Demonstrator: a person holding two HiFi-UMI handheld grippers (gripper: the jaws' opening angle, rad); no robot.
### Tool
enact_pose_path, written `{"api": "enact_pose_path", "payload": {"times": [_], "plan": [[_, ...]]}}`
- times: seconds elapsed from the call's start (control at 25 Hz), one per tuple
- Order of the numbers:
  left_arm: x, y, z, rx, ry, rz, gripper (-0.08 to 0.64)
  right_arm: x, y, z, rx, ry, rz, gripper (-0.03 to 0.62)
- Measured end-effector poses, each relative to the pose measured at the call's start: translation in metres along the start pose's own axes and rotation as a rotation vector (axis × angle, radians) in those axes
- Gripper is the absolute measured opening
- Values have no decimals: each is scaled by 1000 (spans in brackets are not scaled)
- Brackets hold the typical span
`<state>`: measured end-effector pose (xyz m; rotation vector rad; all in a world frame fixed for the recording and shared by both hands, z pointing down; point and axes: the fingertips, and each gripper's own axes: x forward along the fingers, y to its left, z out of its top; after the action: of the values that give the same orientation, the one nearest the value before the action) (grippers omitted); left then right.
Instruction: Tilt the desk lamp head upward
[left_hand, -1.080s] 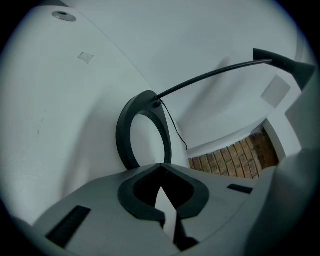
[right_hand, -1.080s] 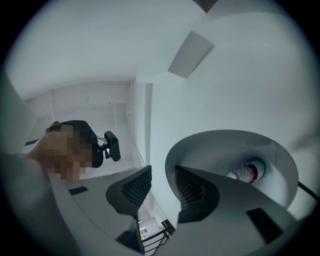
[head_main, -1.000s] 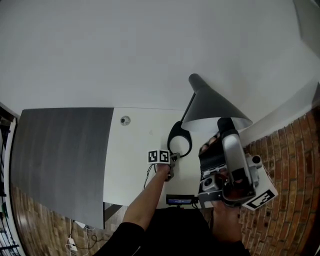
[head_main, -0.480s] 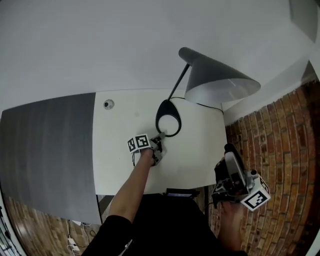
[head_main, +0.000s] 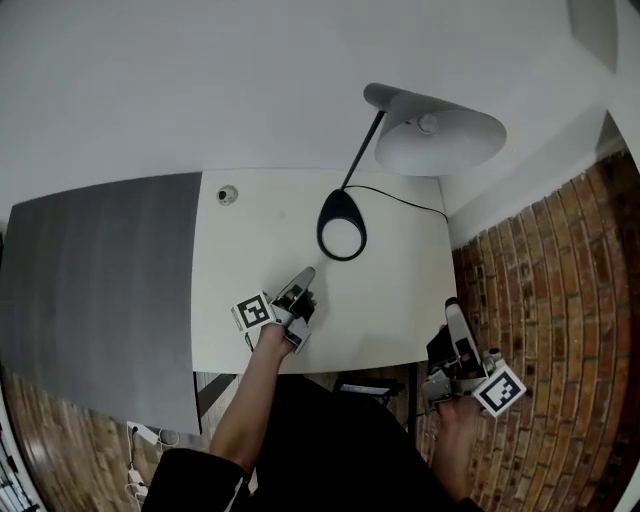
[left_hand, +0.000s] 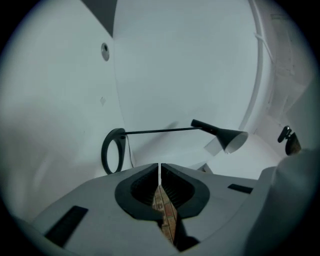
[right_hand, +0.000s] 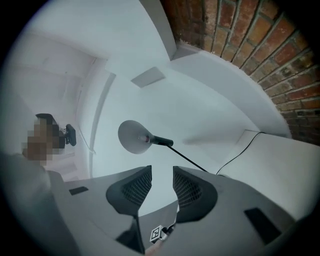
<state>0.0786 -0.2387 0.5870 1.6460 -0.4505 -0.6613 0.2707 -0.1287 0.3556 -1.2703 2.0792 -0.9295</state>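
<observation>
Left gripper view first: the left tool (left_hand: 159, 172) has its jaws pressed together, just a hairline slit with nothing in it. Out past the tips is the lamp (left_hand: 172, 131), well apart from the tool. Its ring base (left_hand: 113, 150) is off to the left of the tips, and the thin stem (left_hand: 160, 131) runs across to the head (left_hand: 227, 137) on the right.

In the head view that same tool (head_main: 303, 275) hangs over the white tabletop (head_main: 400, 290) near the front edge. The base (head_main: 341, 226) is a bit beyond its tips, not touching. A grey panel (head_main: 100, 280) lies to the tool's left.

Right gripper view: the right tool (right_hand: 162, 172) has its jaws a narrow gap apart, empty. The head (right_hand: 132, 136) shows above that gap, far off, with its open side turned this way.

From the head view this tool (head_main: 452, 310) is off the tabletop's right edge, over the brick (head_main: 560, 300), nowhere near the lamp. The head (head_main: 440, 140) is up beyond the tabletop's far edge with the shade's open side facing up, bulb (head_main: 428, 123) showing. A cord (head_main: 410, 200) trails from the base toward the right edge.
</observation>
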Motion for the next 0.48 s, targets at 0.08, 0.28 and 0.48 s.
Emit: {"api": "enact_pose_path", "payload": {"times": [0.08, 0.28, 0.48], "plan": [[-19, -23, -2, 38, -27, -13, 11, -3, 7, 2, -5, 3, 41, 137], [-51, -85, -49, 166, -35, -50, 10, -56, 17, 3, 6, 28, 139, 133], [-68, -159, -129, 355, 17, -117, 11, -125, 22, -2, 70, 54, 270, 74]]}}
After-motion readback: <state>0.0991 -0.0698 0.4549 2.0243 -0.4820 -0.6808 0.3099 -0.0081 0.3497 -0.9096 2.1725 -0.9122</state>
